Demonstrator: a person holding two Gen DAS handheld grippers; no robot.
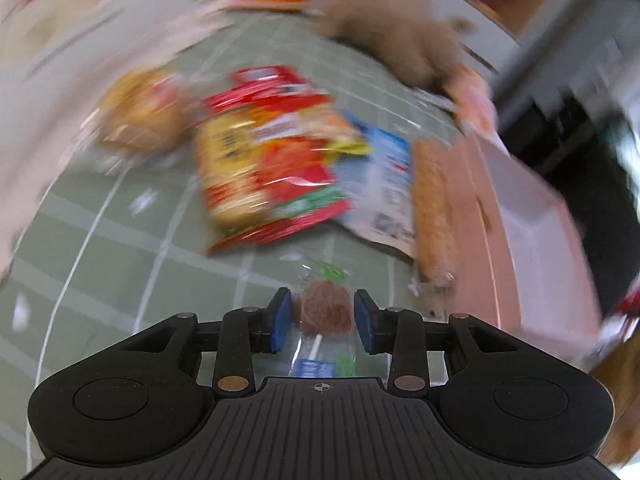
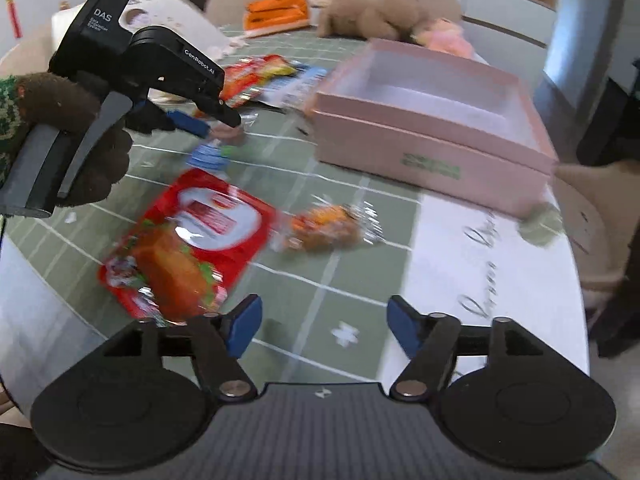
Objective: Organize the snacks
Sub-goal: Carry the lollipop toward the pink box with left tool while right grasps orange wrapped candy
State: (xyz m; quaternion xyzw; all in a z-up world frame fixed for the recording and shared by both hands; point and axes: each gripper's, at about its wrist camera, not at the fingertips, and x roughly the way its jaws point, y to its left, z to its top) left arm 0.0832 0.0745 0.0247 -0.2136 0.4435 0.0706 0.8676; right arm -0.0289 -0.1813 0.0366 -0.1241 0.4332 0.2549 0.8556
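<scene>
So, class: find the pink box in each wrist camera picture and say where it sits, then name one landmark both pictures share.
Left wrist view: the pink box runs down the right side, right of the snack packets.
Right wrist view: the pink box sits upper right of centre, open top showing, empty inside.
Shared landmark: the brown plush toy at the far end of the table, beyond the box.

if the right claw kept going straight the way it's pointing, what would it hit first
Probably the bare green tablecloth: nothing lies between the right claw and it. The red snack packet sits left of that line, though depth is unclear.
</scene>
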